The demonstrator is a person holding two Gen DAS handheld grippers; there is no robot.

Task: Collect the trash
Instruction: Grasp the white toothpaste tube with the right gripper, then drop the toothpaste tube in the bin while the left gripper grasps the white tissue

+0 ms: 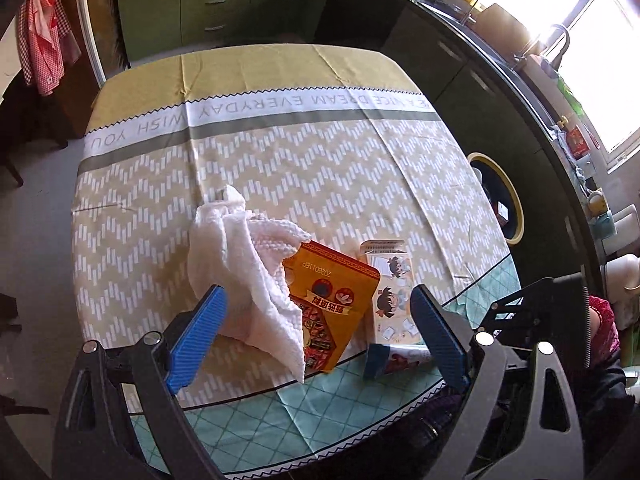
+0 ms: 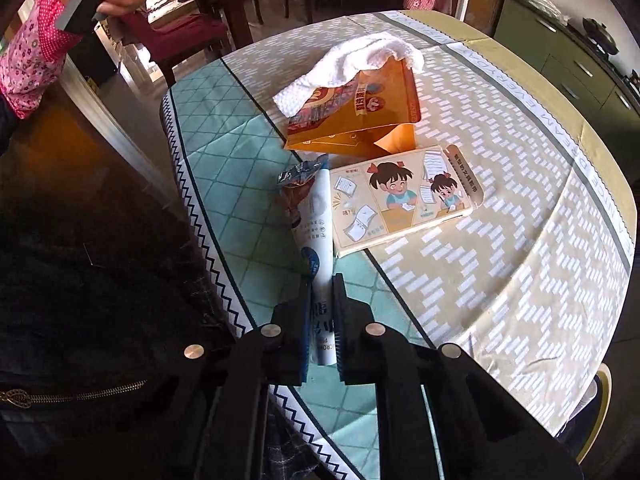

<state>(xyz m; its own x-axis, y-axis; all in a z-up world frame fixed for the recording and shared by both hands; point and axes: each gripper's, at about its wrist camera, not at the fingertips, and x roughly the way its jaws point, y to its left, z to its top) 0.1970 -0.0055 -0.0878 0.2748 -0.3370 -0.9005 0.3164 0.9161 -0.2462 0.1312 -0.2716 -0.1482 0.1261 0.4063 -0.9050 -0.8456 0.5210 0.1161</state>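
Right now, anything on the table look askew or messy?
Yes. A crumpled white paper towel is draped over the orange snack pouch, which sits propped and tilted, not flat. The white-and-blue wrapper tube, clamped in the right gripper, has a crushed, torn far end. The cartoon-printed flat box lies flat.

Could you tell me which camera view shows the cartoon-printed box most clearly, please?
The right wrist view: the cartoon-printed box lies with its whole printed face visible on the tablecloth. In the left wrist view the box is seen foreshortened, partly hidden behind the left claw's finger.
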